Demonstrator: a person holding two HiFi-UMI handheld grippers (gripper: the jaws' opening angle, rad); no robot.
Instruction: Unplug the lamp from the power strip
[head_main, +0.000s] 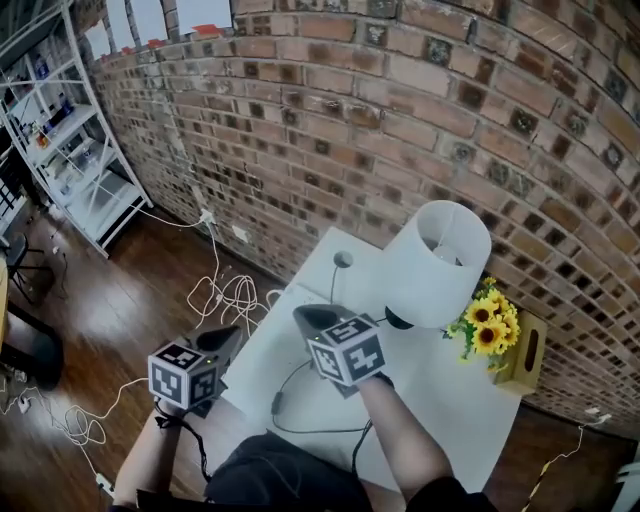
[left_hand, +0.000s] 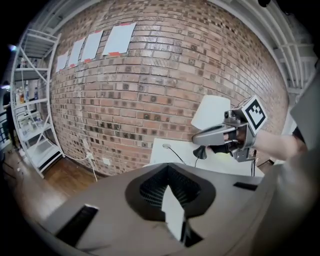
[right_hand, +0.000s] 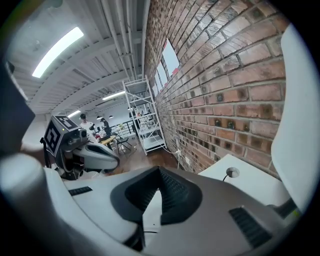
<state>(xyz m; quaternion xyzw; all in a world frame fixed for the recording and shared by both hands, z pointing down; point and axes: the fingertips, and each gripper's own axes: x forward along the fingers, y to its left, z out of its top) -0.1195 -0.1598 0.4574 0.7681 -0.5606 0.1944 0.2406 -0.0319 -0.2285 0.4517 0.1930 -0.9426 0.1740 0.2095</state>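
A lamp with a white shade (head_main: 440, 262) and a black base (head_main: 399, 320) stands on the white table (head_main: 455, 400). Its black cord (head_main: 285, 398) loops over the table's near side. No power strip shows in any view. My right gripper (head_main: 312, 316) hovers over the table just left of the lamp, jaws shut and empty; the left gripper view shows it beside the shade (left_hand: 212, 111). My left gripper (head_main: 228, 338) hangs off the table's left edge above the floor, its jaws closed together with nothing between them. A small round disc (head_main: 343, 259) on a thin cord lies at the table's far corner.
Sunflowers (head_main: 488, 320) and a wooden box (head_main: 522, 350) stand right of the lamp. A brick wall (head_main: 400, 120) runs behind the table. White cables (head_main: 225, 295) tangle on the wood floor below a wall socket (head_main: 207, 215). A white shelf rack (head_main: 70, 150) stands far left.
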